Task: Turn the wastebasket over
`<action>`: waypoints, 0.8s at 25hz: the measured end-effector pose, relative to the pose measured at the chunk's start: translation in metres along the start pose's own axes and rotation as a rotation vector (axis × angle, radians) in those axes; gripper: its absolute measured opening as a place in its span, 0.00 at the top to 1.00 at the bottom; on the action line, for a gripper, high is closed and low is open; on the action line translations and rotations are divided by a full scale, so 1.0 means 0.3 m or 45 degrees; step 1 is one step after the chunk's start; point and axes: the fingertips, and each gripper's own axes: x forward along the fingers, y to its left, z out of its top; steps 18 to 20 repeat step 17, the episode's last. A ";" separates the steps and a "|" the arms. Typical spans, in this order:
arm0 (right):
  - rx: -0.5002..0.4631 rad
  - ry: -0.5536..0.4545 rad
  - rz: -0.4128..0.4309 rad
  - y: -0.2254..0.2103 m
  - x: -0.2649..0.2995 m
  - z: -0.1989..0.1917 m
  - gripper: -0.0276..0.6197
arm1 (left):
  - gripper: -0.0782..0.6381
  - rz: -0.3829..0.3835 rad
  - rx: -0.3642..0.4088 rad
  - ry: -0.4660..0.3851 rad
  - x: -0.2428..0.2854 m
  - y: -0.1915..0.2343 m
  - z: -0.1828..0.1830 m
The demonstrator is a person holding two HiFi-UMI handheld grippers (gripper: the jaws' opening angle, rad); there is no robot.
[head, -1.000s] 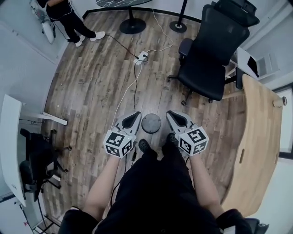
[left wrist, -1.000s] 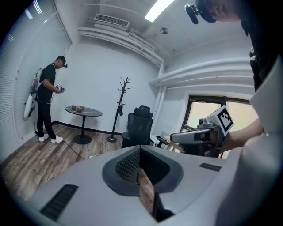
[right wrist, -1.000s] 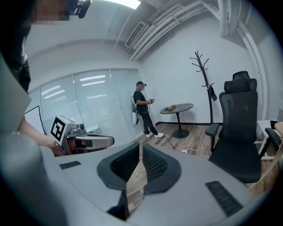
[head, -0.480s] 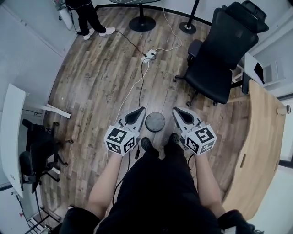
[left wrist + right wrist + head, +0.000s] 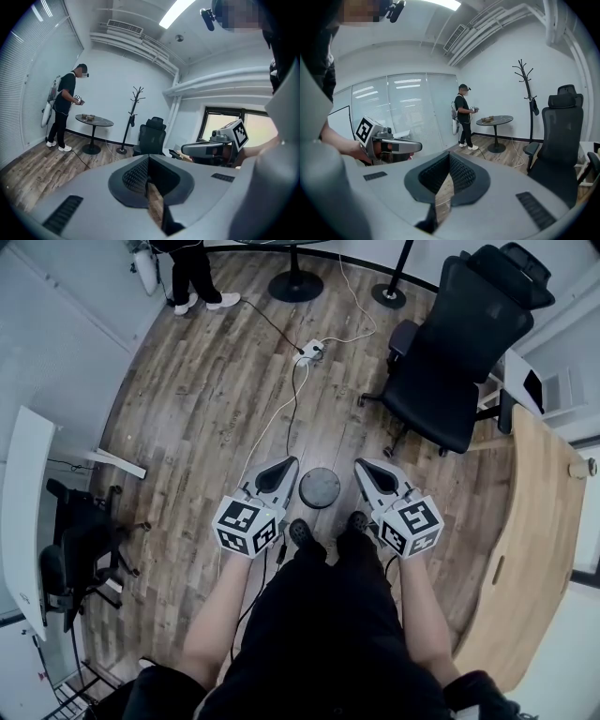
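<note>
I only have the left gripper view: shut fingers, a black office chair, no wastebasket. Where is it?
Observer: Head view shows the dark grey round wastebasket on the wooden plank floor, seen between the left gripper and the right gripper, just ahead of the person's black shoes.
Operator: Is the right one holding anything?
Observer: No. In the right gripper view its fingers are shut with nothing between them.
Operator: Anything close to the basket?
Observer: The black office chair stands beyond it, to the right.
</note>
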 end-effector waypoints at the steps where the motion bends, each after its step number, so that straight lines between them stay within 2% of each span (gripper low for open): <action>1: -0.002 0.002 0.000 0.000 -0.001 -0.001 0.91 | 0.87 0.001 -0.001 0.000 0.000 -0.002 -0.002; 20: -0.023 0.016 -0.008 -0.001 0.000 -0.010 0.91 | 0.87 0.014 -0.044 0.015 -0.014 0.006 -0.017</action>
